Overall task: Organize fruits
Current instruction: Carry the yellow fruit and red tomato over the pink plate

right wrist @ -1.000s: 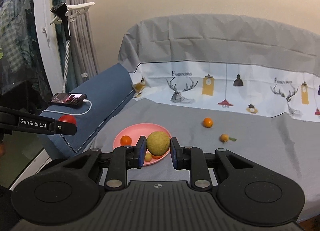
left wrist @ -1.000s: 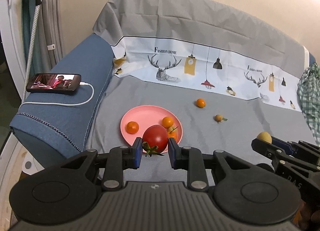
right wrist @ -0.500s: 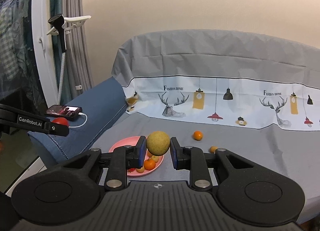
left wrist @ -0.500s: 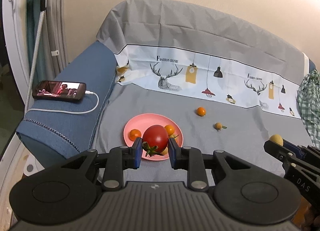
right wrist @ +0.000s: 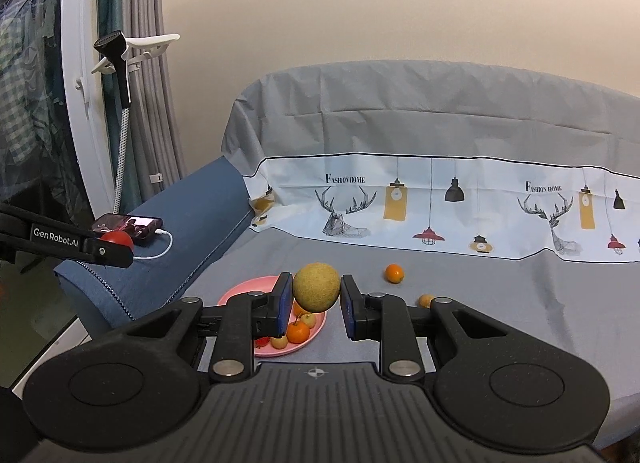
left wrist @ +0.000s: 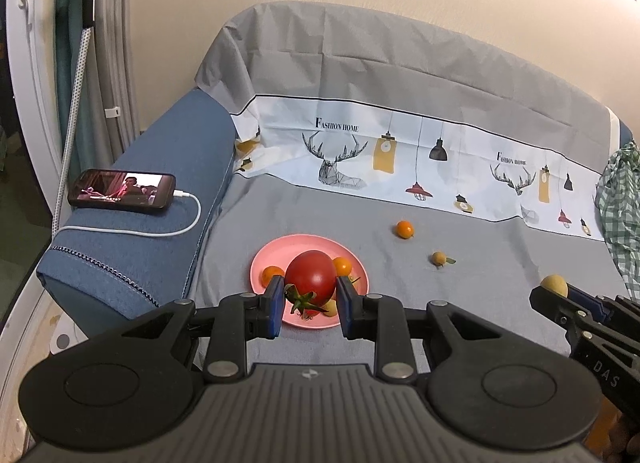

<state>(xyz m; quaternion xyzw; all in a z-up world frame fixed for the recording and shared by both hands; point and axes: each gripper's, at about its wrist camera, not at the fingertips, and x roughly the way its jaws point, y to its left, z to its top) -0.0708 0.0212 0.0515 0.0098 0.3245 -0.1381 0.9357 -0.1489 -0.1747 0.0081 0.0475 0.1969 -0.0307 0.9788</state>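
Left gripper (left wrist: 310, 297) clamps red tomato (left wrist: 311, 277), lower centre | right gripper (right wrist: 316, 299) clamps yellow-green round fruit (right wrist: 316, 287) | both poised over pink plate (left wrist: 264, 259), likely for drop-off

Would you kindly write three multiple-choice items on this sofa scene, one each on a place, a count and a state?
1. Where does the phone lie?
A. on the pink plate
B. on the blue armrest
C. on the floor

2. How many small fruits lie loose on the grey cover beyond the pink plate?
A. two
B. none
C. five

3. What does the left gripper hold?
A. nothing
B. a banana
C. a red tomato

Answers: 1 B, it rests on the blue armrest, its cable plugged in. 2 A, an orange one and a yellowish one. 3 C, its jaws clamp the tomato.
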